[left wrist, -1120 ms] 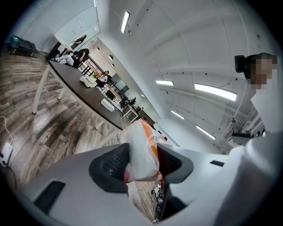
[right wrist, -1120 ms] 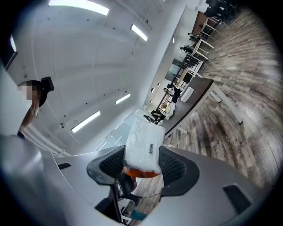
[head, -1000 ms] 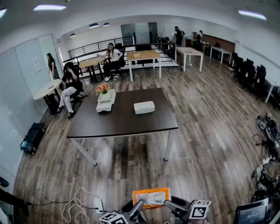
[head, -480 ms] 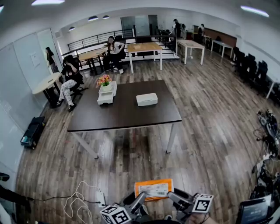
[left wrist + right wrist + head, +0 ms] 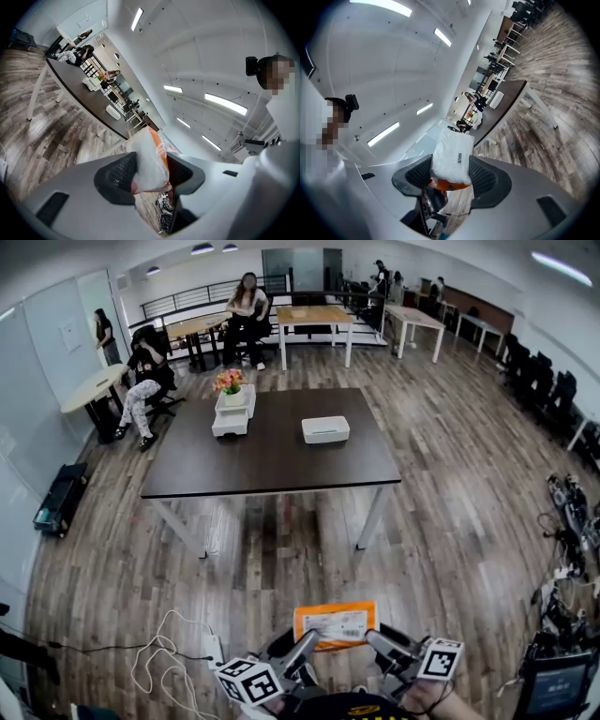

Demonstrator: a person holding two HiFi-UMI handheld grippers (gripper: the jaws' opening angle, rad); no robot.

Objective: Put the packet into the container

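Note:
An orange packet [image 5: 336,624] with a white label hangs between my two grippers at the bottom of the head view. My left gripper [image 5: 305,649] is shut on its left end and my right gripper [image 5: 377,643] on its right end. The left gripper view shows the packet [image 5: 149,161] pinched between the dark pads, white and orange. In the right gripper view the packet [image 5: 451,159] bulges white between the pads. The white container [image 5: 325,429] sits on the dark table [image 5: 272,460], far ahead of me.
A white planter with flowers [image 5: 232,409] stands on the table's left part. White cables [image 5: 173,662] lie on the wooden floor at my lower left. People sit on chairs [image 5: 145,390] beyond the table. More cables and gear [image 5: 567,521] line the right wall.
The table and container have slid down and nearer in the head view. The packet sits a little higher in the frame, still held by both grippers.

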